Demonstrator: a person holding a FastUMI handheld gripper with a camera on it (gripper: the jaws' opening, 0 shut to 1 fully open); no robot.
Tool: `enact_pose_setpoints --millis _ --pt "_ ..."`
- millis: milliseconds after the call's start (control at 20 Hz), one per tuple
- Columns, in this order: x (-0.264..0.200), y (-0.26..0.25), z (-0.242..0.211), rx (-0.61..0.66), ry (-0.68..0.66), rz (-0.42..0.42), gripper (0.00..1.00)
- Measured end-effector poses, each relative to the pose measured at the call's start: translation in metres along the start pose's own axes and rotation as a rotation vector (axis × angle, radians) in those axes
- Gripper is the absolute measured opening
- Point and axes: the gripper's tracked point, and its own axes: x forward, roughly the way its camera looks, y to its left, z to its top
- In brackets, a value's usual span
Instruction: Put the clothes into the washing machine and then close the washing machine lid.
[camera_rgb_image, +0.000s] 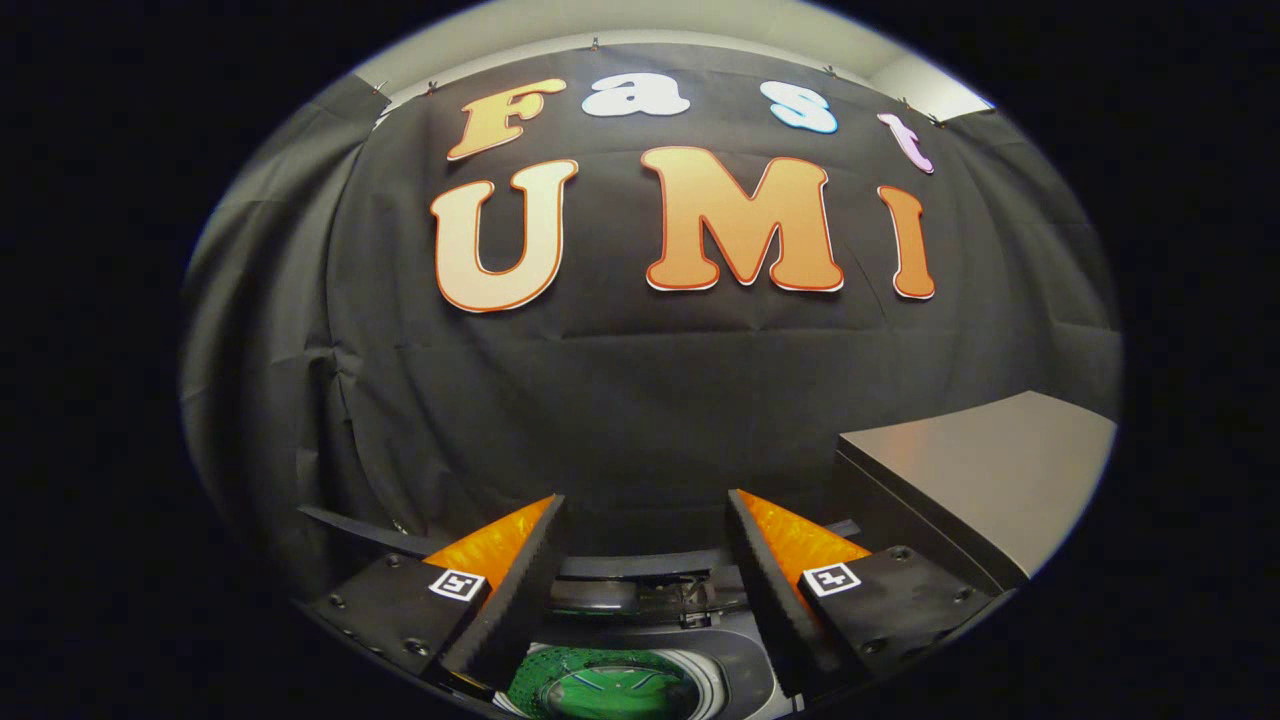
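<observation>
My gripper (645, 500) is open, its two fingers spread wide with nothing between them. It hangs above the washing machine (735, 665), whose top opening lies below and between the fingers. Inside the round drum (610, 685) I see a green, dotted surface; I cannot tell whether that is cloth or the drum's own wall. A dark curved band (640, 566) crosses just beyond the opening, between the fingers; it looks like the raised lid's edge or the machine's back rim. No clothes show outside the machine.
A grey flat-topped box or cabinet (985, 465) stands to the right of the machine, just beyond my right finger. The booth's black cloth wall (620, 400) hangs close behind the machine.
</observation>
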Motion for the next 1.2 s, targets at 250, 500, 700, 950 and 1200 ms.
enact_pose_setpoints --millis 250,500,700,950,1200 --pt "-0.018 0.000 -0.012 -0.002 -0.008 0.027 0.99" --pt "-0.026 -0.001 -0.018 -0.002 -0.009 0.037 0.99" --pt "-0.030 -0.001 -0.023 -0.002 -0.001 0.043 0.99" --pt "-0.041 -0.001 -0.035 0.000 0.022 0.054 0.99" --pt "-0.048 -0.011 -0.087 0.035 0.154 0.034 1.00"
